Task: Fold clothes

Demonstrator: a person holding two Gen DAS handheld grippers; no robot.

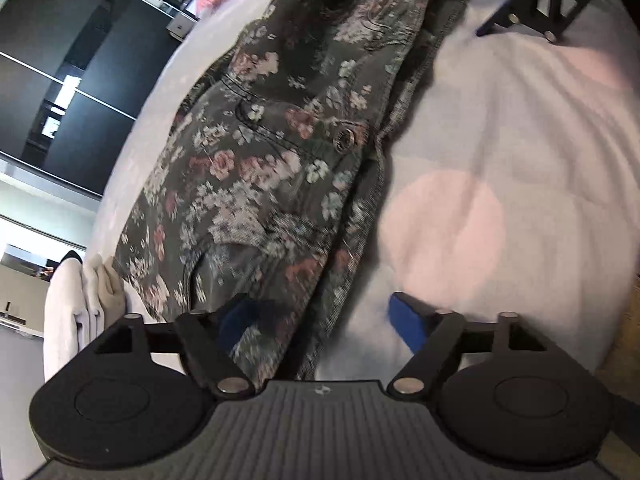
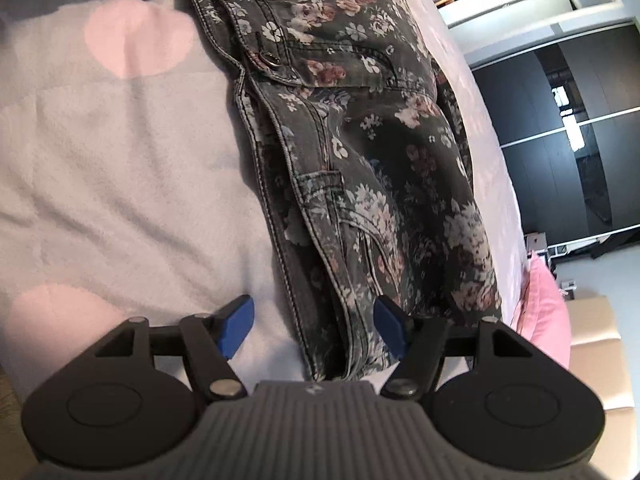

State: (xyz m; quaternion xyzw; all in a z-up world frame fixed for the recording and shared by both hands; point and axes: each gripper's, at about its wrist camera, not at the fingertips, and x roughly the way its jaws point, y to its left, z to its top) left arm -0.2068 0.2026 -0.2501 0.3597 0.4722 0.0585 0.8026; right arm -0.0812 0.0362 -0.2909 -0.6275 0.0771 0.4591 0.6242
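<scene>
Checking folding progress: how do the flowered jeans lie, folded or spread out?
Folded, at least once: the jeans lie as a narrow doubled stack on the bedspread, with layered seamed edges showing along one side.

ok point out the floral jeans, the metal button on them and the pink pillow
floral jeans (image 2: pixel 360 160), right wrist view, on the middle of the fabric
metal button (image 1: pixel 345 139), left wrist view, on the button face
pink pillow (image 2: pixel 544 312), right wrist view, on its side

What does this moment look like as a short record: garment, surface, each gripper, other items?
garment: floral jeans, folded lengthwise, lying flat
surface: pale bedspread with pink spots
left gripper: open, straddling one end of the jeans
right gripper: open, straddling the other end
other items: pink pillow and cardboard box beside the bed; pale folded cloth at the bed edge
</scene>
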